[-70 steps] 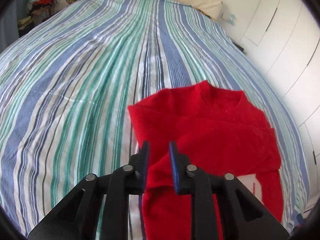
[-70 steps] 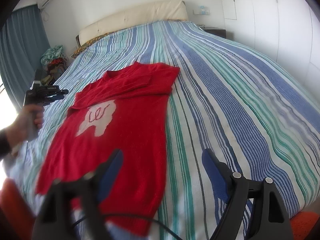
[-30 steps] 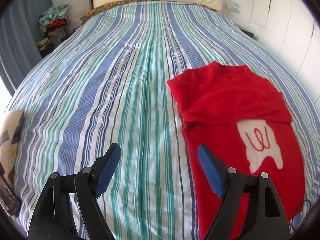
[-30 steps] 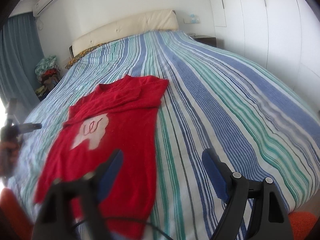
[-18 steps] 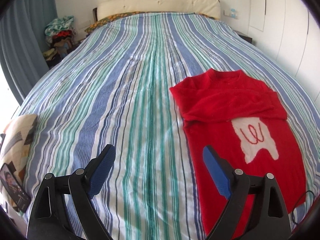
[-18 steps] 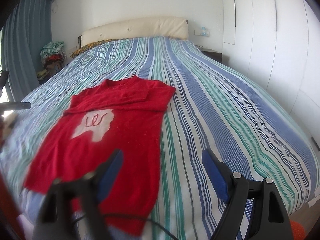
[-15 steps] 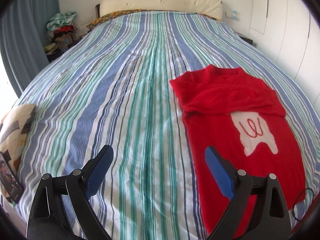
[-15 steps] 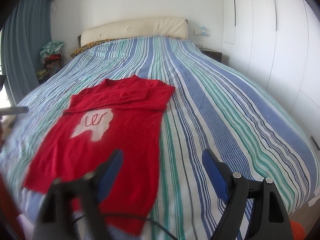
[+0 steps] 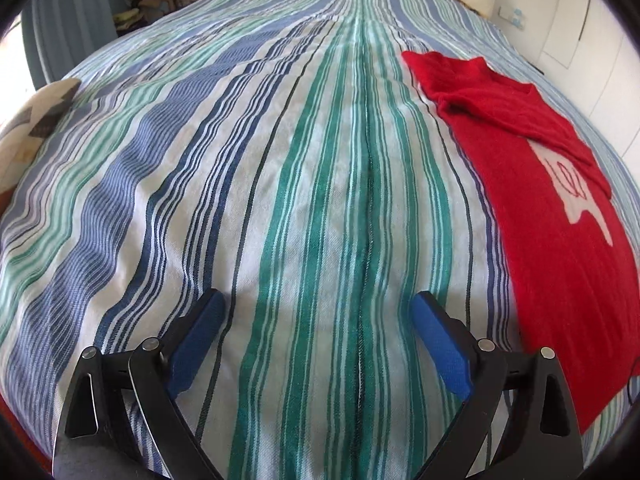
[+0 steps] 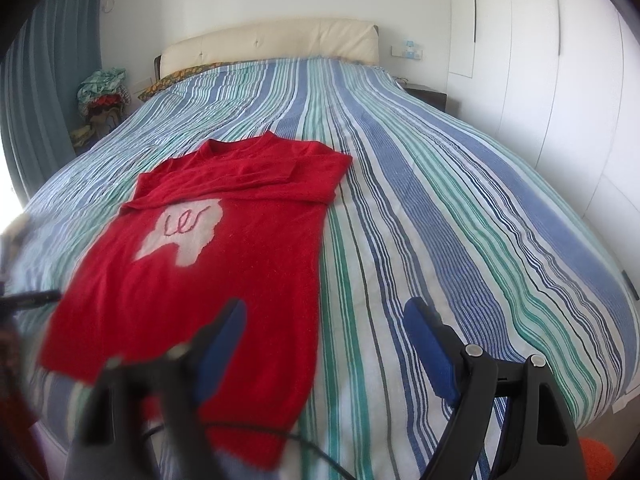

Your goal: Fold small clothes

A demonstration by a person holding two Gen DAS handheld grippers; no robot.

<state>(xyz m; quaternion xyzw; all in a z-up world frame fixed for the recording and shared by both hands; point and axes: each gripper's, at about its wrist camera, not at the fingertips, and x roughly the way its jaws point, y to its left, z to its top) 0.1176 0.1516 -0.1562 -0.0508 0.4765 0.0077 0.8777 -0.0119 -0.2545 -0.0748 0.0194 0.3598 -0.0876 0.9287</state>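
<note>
A red sweater (image 10: pixel 224 256) with a white patch on its chest lies flat on the striped bedspread (image 10: pixel 460 216), both sleeves folded across the top. In the left wrist view the sweater (image 9: pixel 532 200) lies along the right side. My left gripper (image 9: pixel 318 312) is open and empty, low over bare bedspread (image 9: pixel 280 184) to the left of the sweater. My right gripper (image 10: pixel 324 320) is open and empty above the sweater's lower right edge.
A cream headboard (image 10: pixel 272 40) and patterned pillow (image 10: pixel 176 76) are at the far end. A pile of clothes (image 10: pixel 104 92) sits by the blue curtain at left. A patterned cushion (image 9: pixel 32 120) lies at the bed's left edge. White wardrobe doors (image 10: pixel 560 80) line the right.
My left gripper let go of the sleeve, opened, and drew back and left, now low over bare bedspread. The right gripper stayed open and barely moved.
</note>
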